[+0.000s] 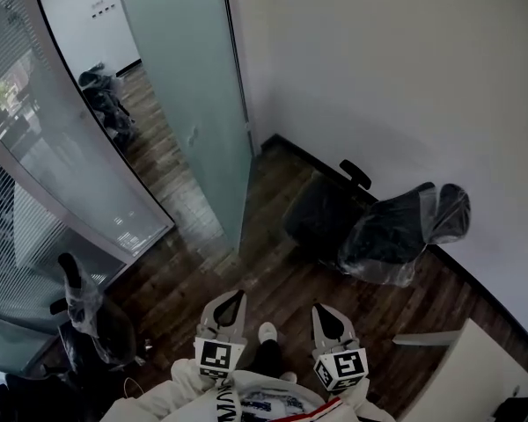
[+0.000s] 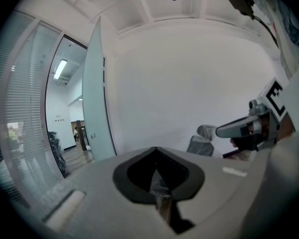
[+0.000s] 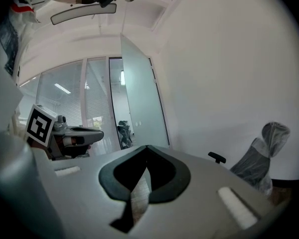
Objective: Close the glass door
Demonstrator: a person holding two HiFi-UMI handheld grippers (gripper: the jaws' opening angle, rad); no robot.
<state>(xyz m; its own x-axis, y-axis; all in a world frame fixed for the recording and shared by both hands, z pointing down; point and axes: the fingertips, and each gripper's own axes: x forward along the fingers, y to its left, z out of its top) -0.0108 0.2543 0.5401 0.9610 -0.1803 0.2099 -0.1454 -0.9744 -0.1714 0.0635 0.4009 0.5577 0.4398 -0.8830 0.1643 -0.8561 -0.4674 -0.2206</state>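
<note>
The frosted glass door stands open, swung into the room, with its free edge out from the white wall. It also shows in the left gripper view as a pale green door and in the right gripper view as the same door. Both grippers are held low and close to the person, well short of the door. My left gripper has its jaws together with nothing between them. My right gripper is likewise shut and empty, side by side with the left.
A black office chair wrapped in plastic stands by the right wall. Another wrapped chair sits at the lower left beside the curved glass wall with blinds. A white desk corner is at the lower right. Dark wood floor lies between me and the door.
</note>
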